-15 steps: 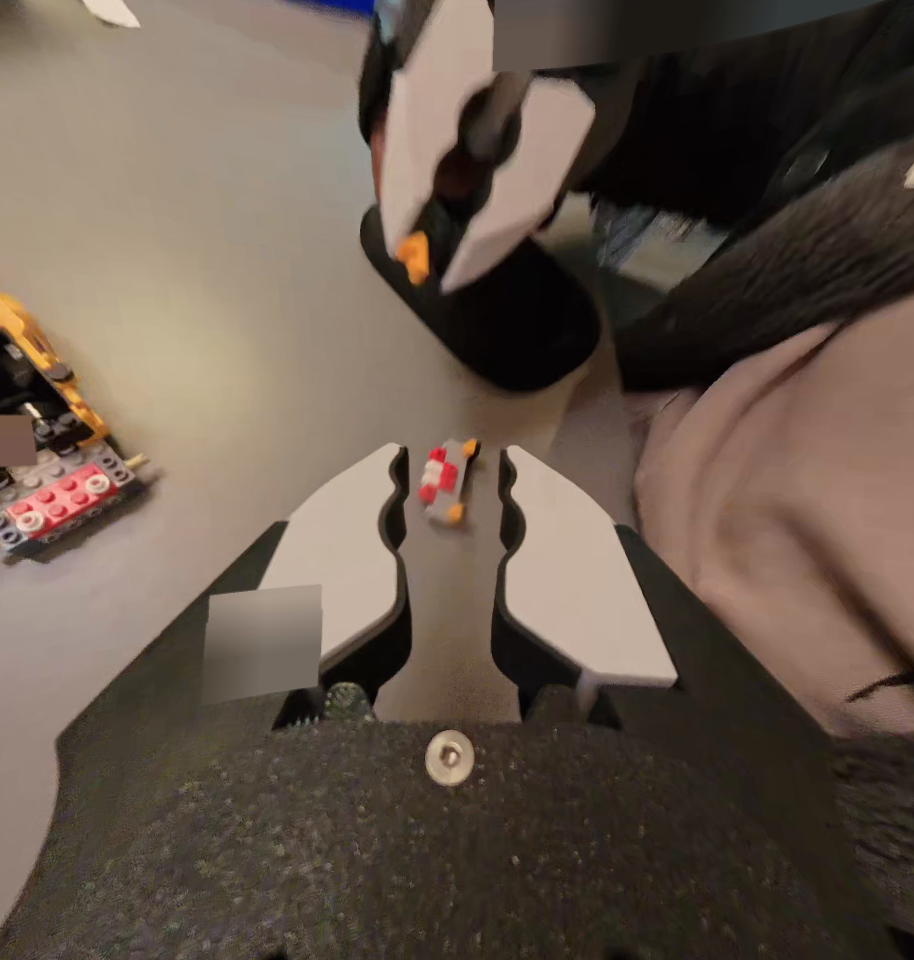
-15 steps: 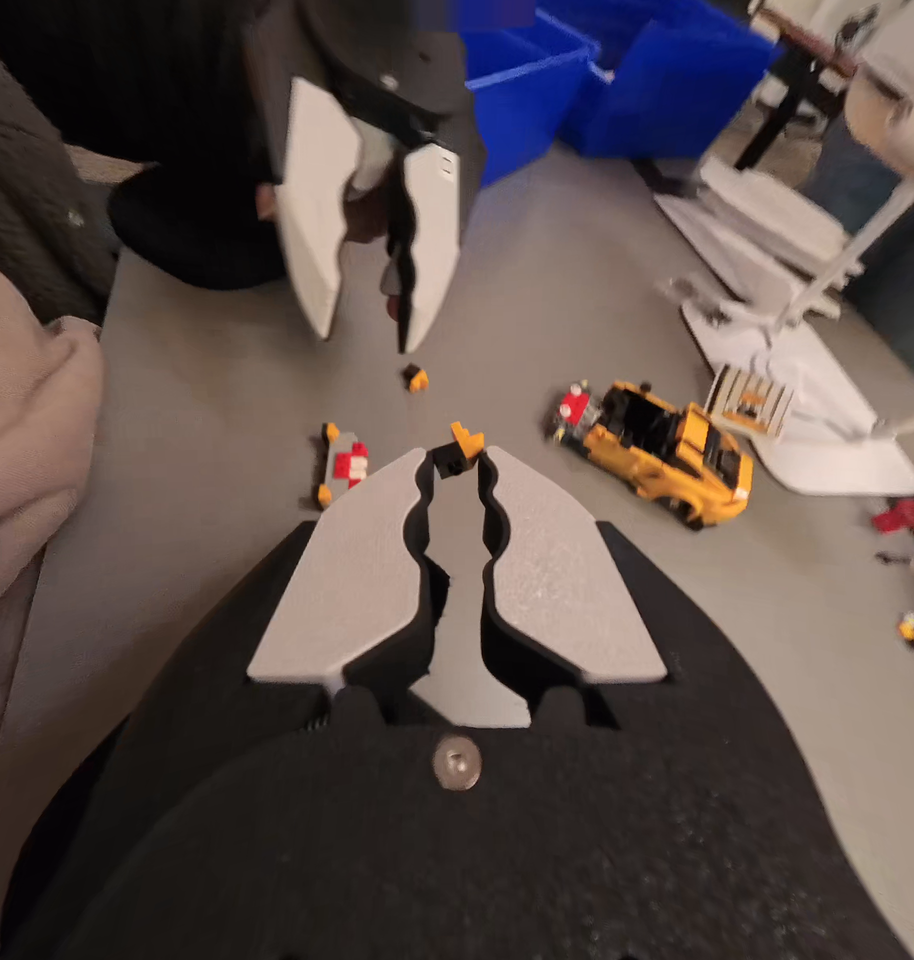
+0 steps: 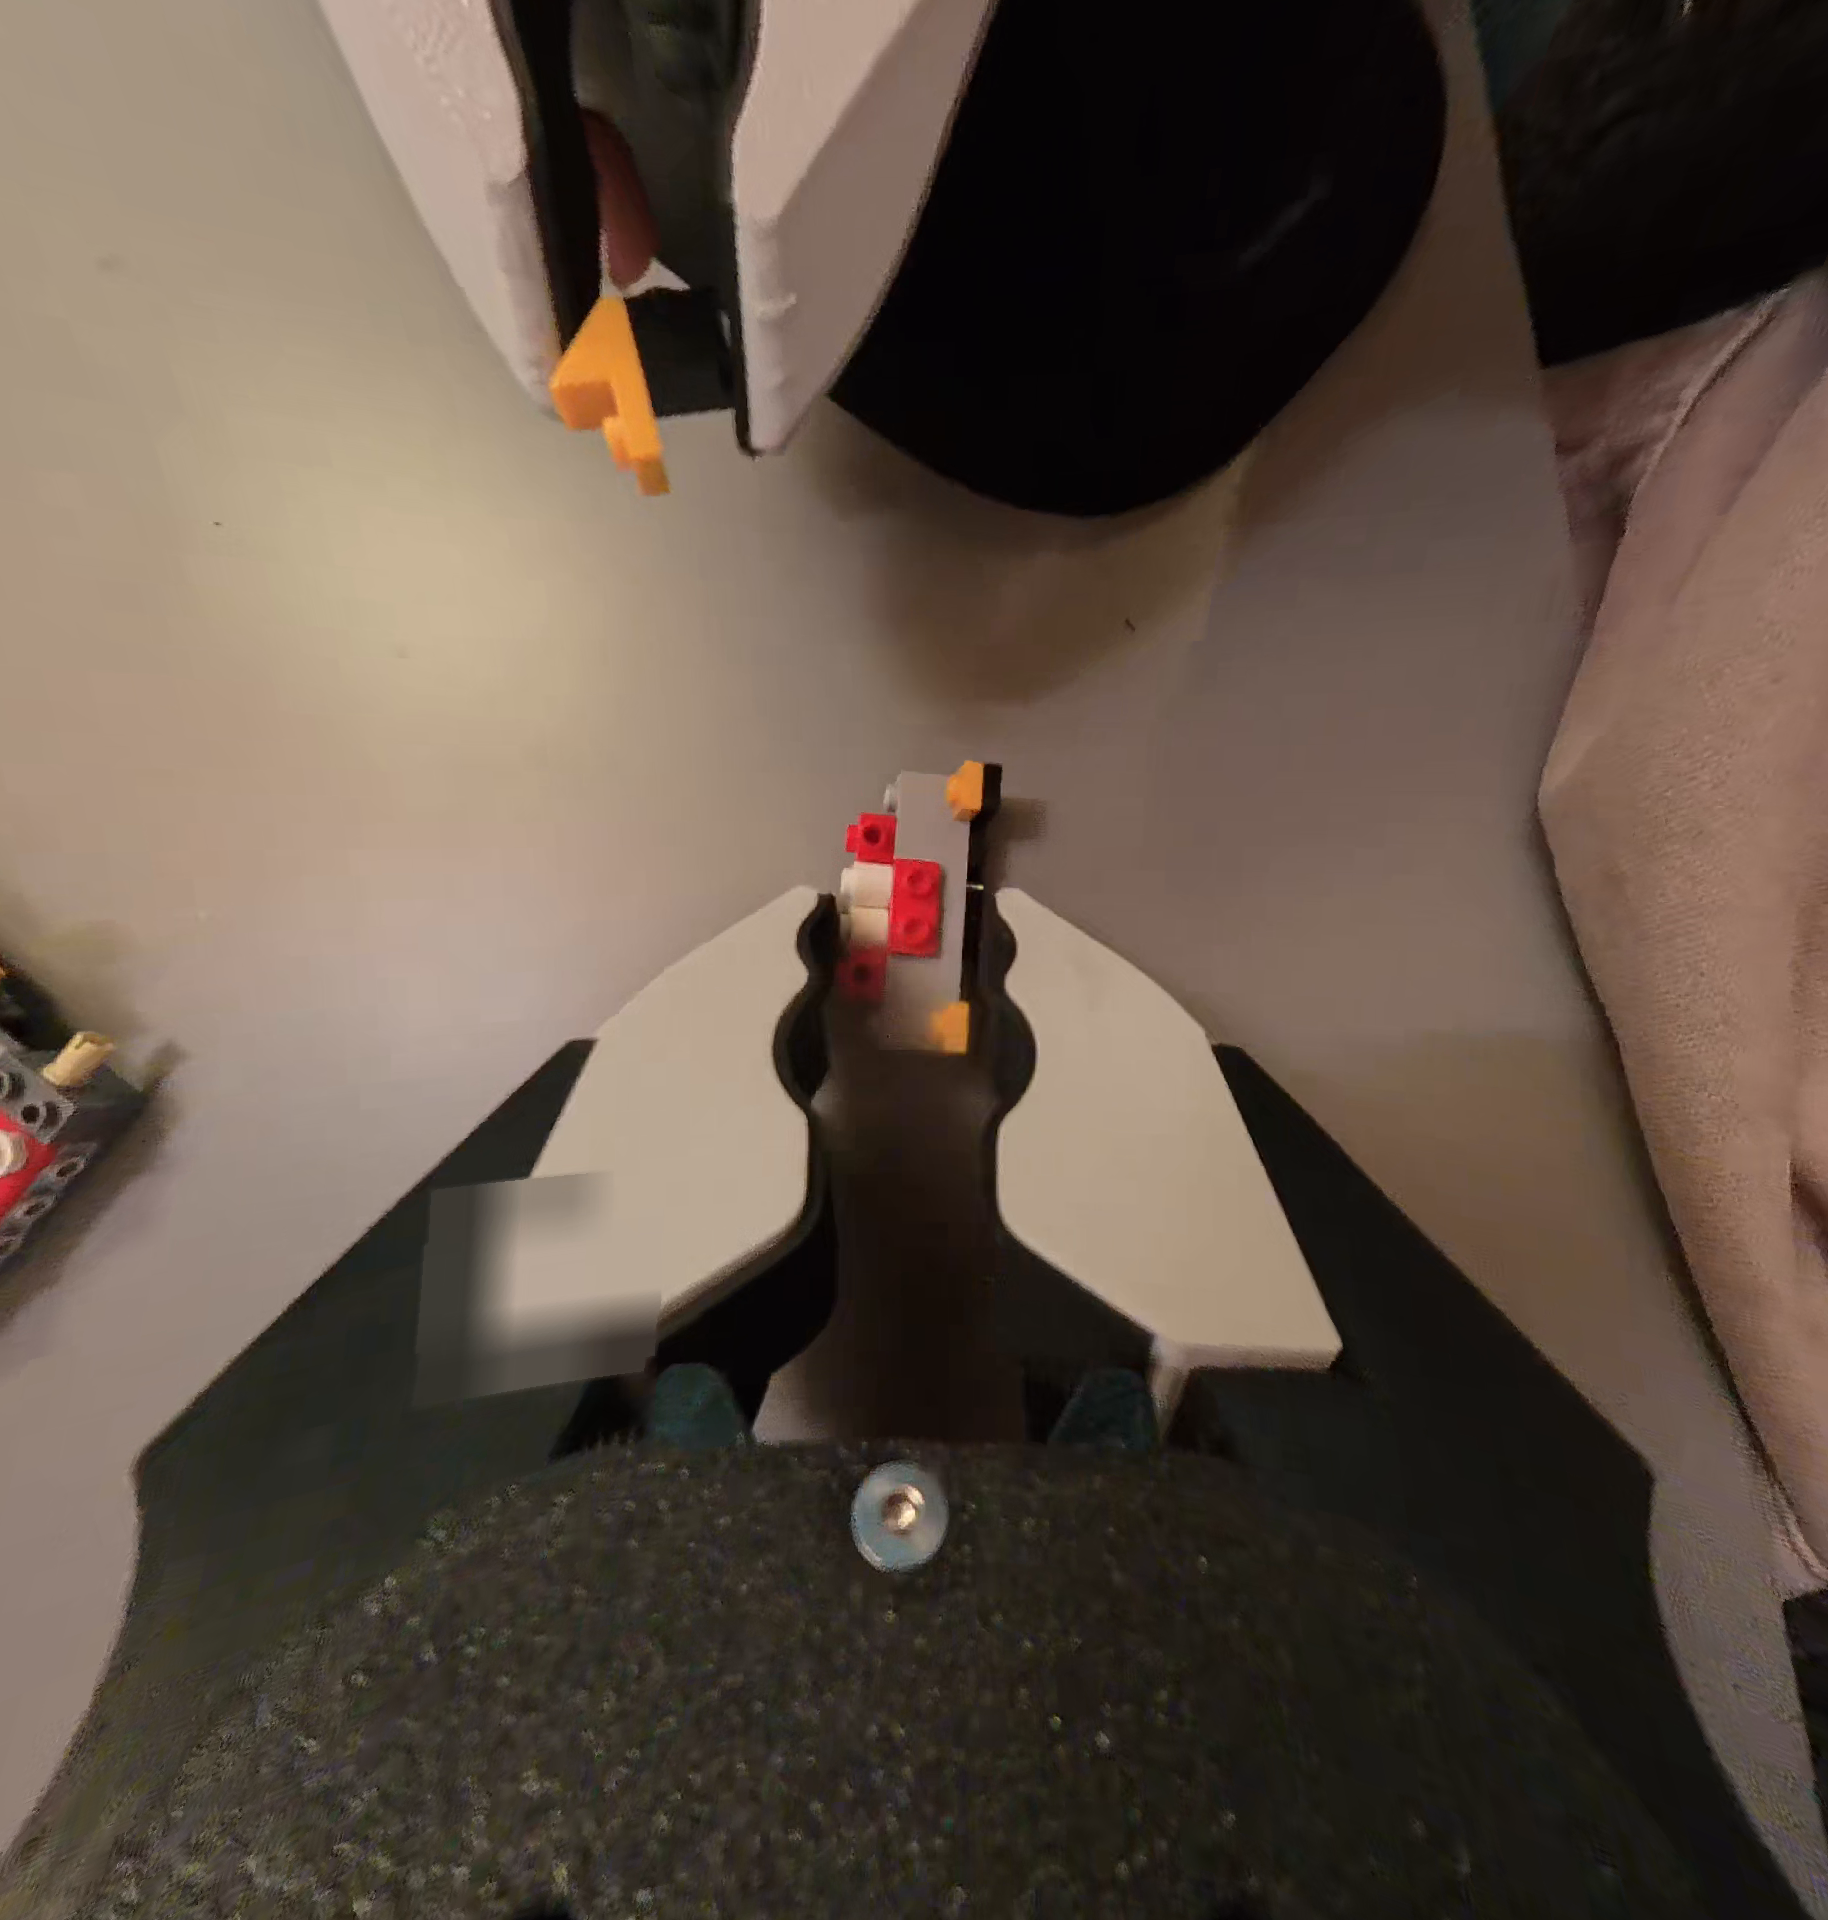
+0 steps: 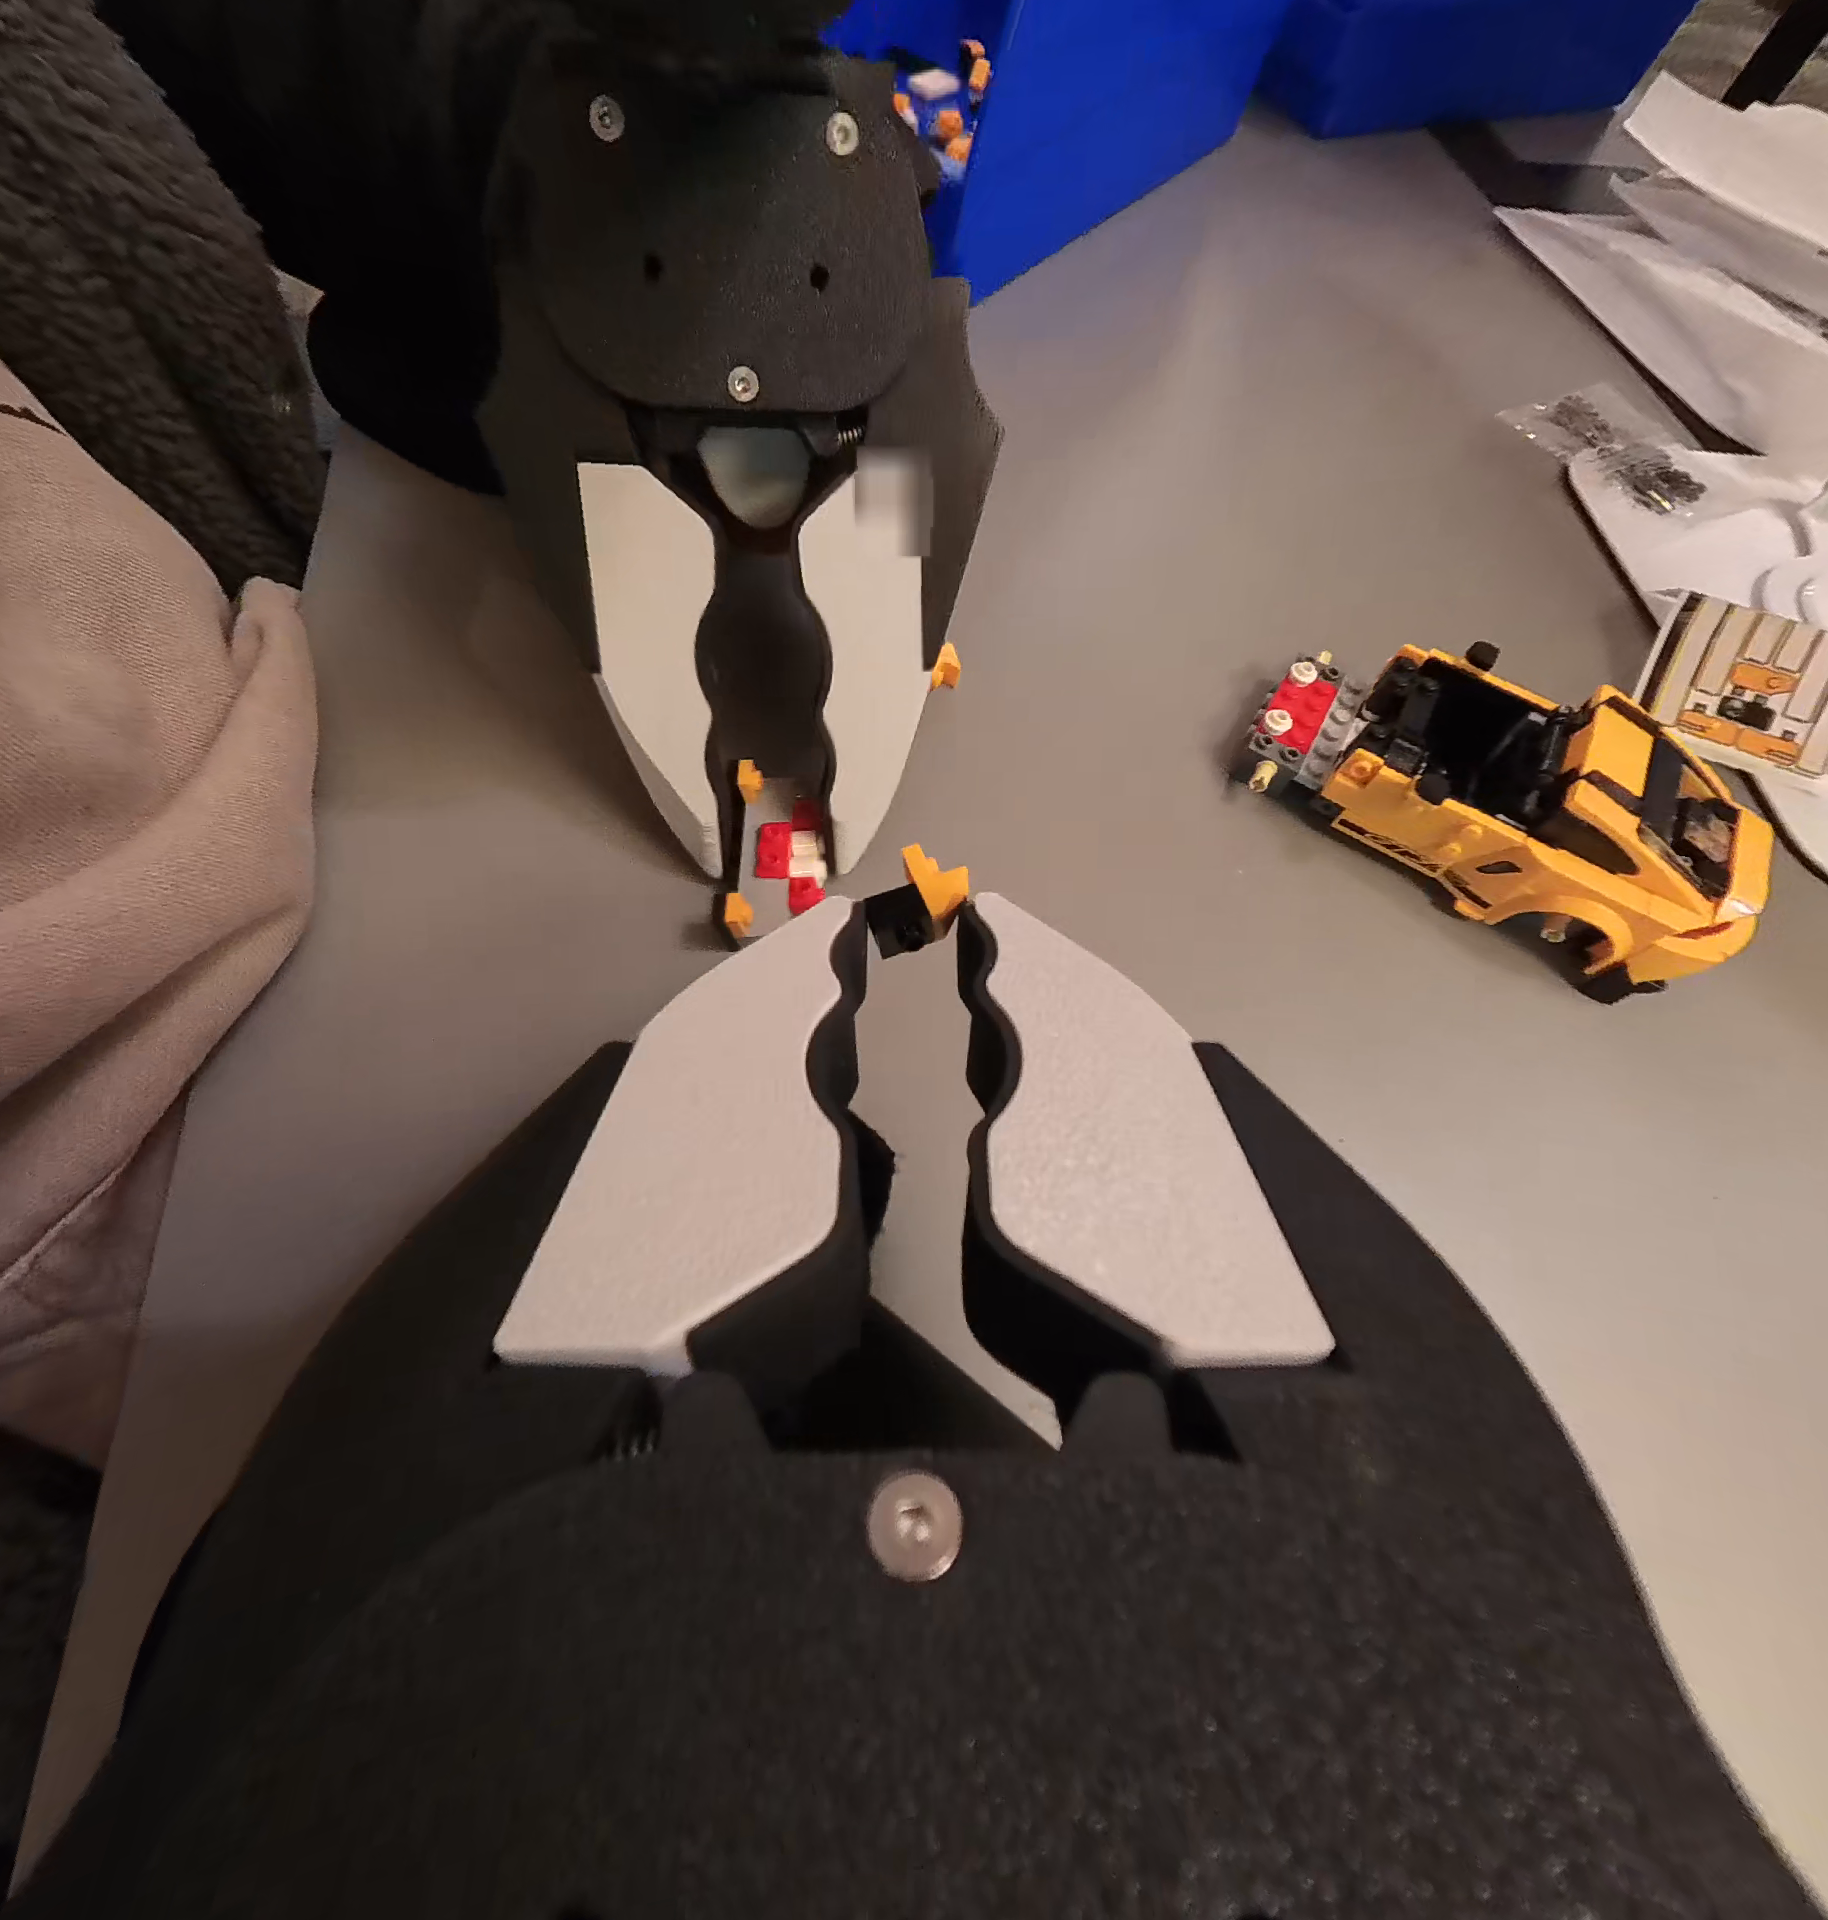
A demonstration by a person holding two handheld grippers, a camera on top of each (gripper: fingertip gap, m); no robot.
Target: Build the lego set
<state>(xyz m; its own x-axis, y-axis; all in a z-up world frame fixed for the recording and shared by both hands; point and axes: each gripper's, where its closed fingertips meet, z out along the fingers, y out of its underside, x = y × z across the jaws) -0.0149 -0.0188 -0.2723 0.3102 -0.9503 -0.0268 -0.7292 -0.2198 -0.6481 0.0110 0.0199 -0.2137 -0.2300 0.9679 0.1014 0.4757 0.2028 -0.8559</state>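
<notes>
The right gripper [image 4: 912, 914] is clamped on a small black-and-yellow piece [image 4: 915, 902]. The left gripper [image 3: 908, 914] brackets the grey sub-assembly [image 3: 915, 914] on the surface [image 4: 1253, 1195]; whether it grips is unclear. Steady that first, then align studs and press squarely. Beyond the yellow car [image 4: 1512, 810], a blue bin [image 4: 1076, 135] holds loose bricks.

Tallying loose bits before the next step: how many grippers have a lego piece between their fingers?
2. The right gripper pinches an orange-and-black piece; the left gripper straddles the grey, red and white sub-assembly on the table, whether clamped is unclear.
</notes>
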